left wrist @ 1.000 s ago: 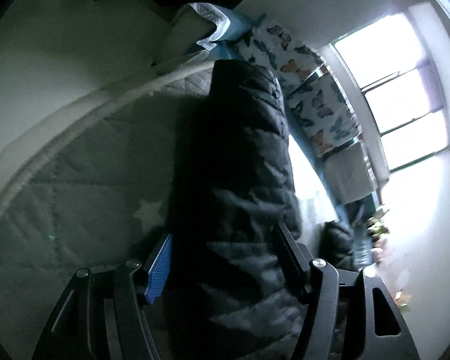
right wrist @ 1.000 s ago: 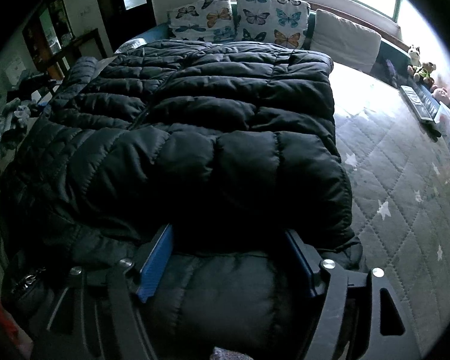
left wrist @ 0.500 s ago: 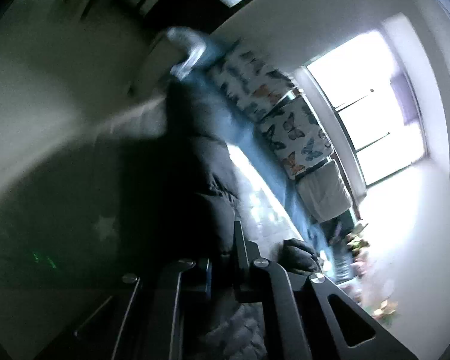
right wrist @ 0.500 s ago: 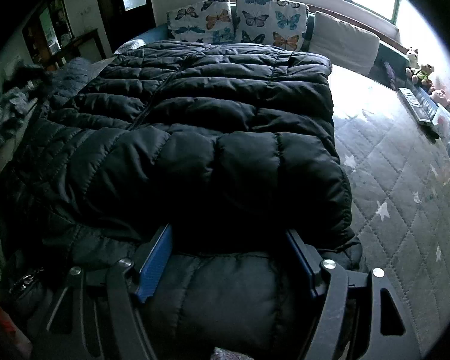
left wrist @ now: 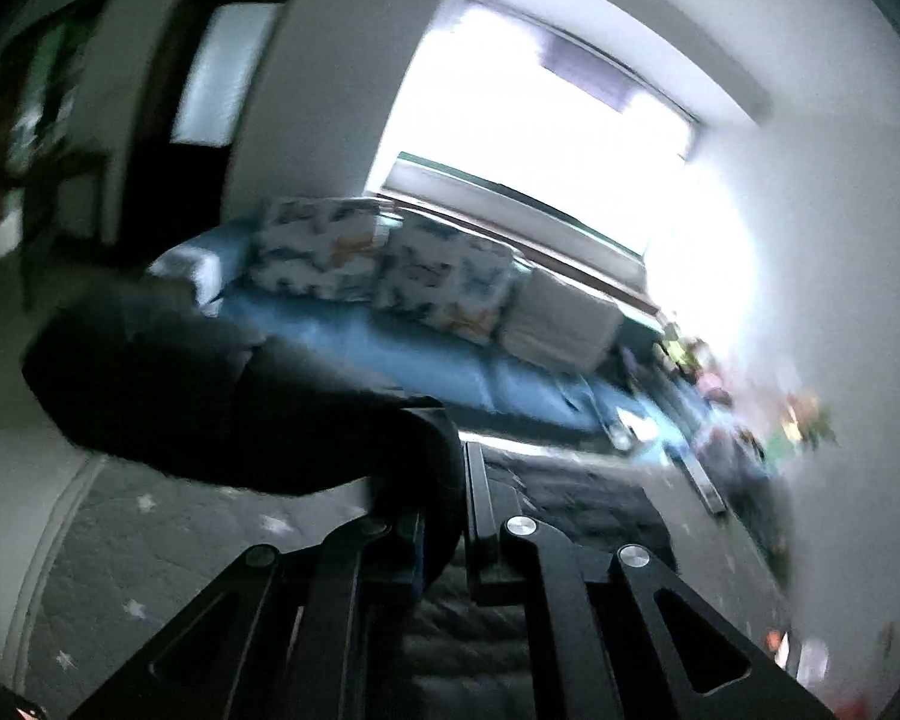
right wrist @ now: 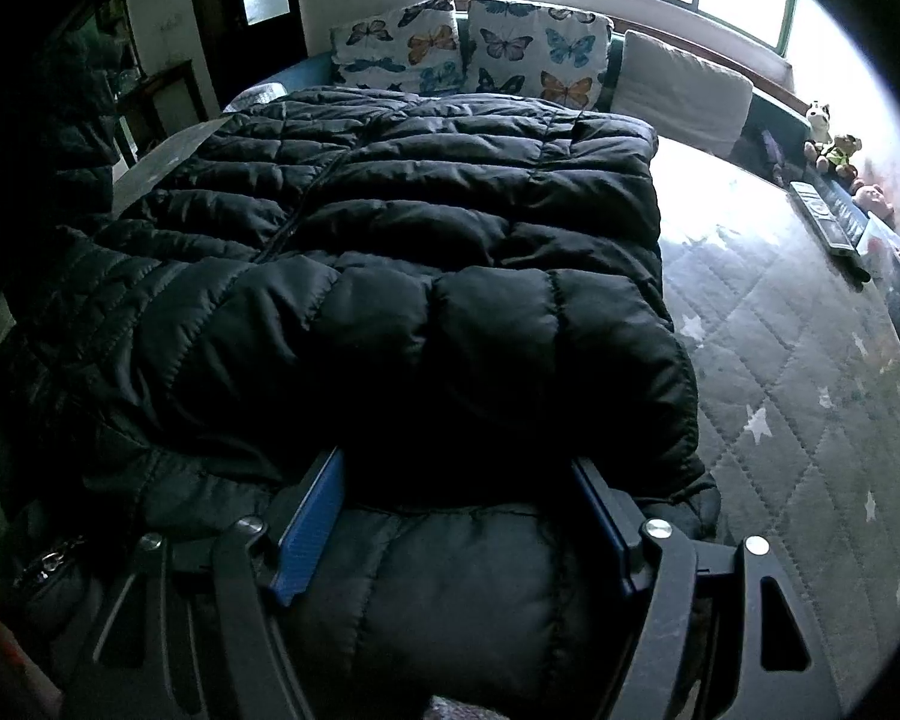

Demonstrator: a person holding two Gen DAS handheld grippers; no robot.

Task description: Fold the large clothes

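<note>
Jacket sleeve (left wrist: 222, 402) pinched in left gripper (left wrist: 450, 498), lifted

Grey star-quilted mattress (right wrist: 810, 396), black puffer jacket (right wrist: 390, 276) spread on it, remote controls (right wrist: 825, 219) near far edge

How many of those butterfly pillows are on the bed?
2. One butterfly pillow leans at the head of the bed, to the left; the other stands right beside it, with a plain white pillow on its right. The black jacket might hide more.
</note>
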